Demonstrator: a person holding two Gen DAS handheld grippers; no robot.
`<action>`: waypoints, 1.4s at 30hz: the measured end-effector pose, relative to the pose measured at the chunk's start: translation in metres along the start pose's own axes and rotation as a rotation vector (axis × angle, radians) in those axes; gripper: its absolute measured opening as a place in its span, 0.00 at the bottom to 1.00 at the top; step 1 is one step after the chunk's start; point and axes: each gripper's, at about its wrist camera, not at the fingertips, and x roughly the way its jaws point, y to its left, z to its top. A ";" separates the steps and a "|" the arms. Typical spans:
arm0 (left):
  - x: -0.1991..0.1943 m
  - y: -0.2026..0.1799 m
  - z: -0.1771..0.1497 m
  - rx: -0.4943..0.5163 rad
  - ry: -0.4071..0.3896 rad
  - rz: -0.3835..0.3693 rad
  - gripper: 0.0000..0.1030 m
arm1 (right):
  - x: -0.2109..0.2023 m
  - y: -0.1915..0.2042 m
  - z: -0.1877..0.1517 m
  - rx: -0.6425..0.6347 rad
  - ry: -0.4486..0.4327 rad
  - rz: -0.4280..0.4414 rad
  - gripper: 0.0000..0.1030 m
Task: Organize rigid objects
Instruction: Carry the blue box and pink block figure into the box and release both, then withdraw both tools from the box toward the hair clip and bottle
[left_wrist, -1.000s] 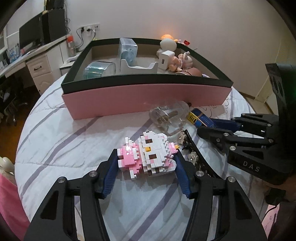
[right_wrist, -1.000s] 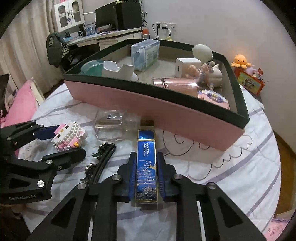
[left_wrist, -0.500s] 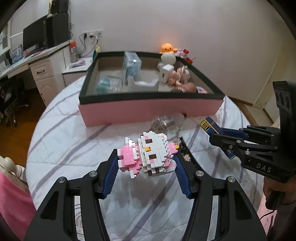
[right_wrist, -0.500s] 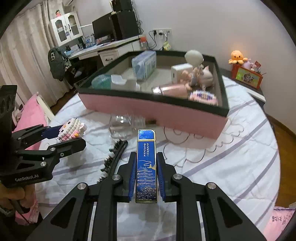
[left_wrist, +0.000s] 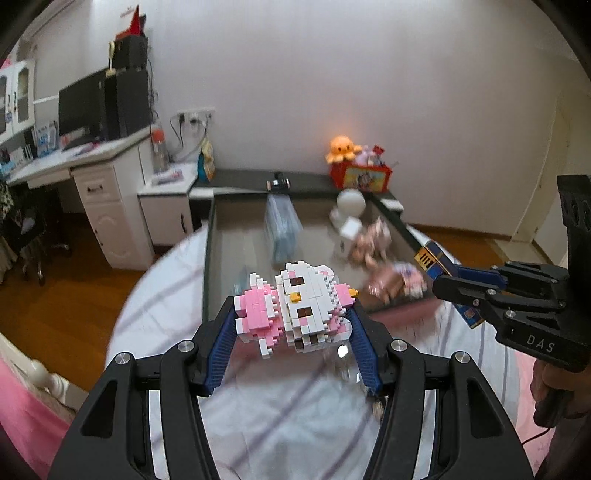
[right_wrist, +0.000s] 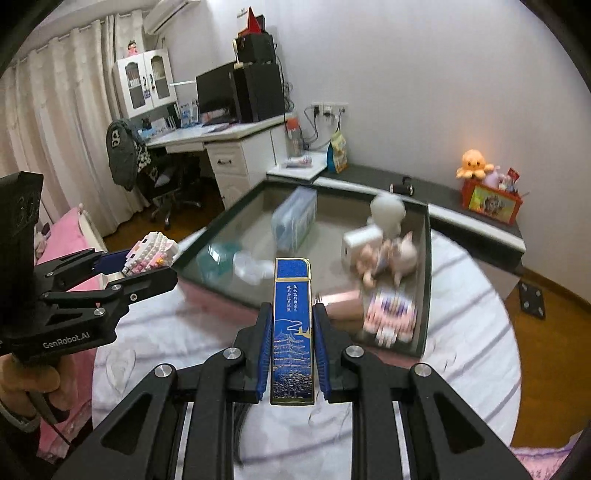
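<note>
Both claws are carrying loads: left claw is clamping a pink-and-white brick figure, right claw is pinching a slim blue box endwise. Ahead, below both, the pink tray is waiting, probably their destination.

Box: on the bed, ahead of me.
Inside: figurines right, container at the back.
Desk: behind, left.
</note>
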 end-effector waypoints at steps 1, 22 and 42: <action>0.002 0.001 0.007 0.001 -0.012 0.004 0.56 | 0.001 -0.001 0.005 0.005 -0.010 0.000 0.20; 0.092 -0.006 0.075 0.009 -0.019 0.007 0.56 | 0.065 -0.053 0.051 0.143 -0.010 -0.016 0.20; 0.068 0.007 0.071 -0.037 -0.071 0.121 1.00 | 0.048 -0.063 0.045 0.234 -0.043 -0.122 1.00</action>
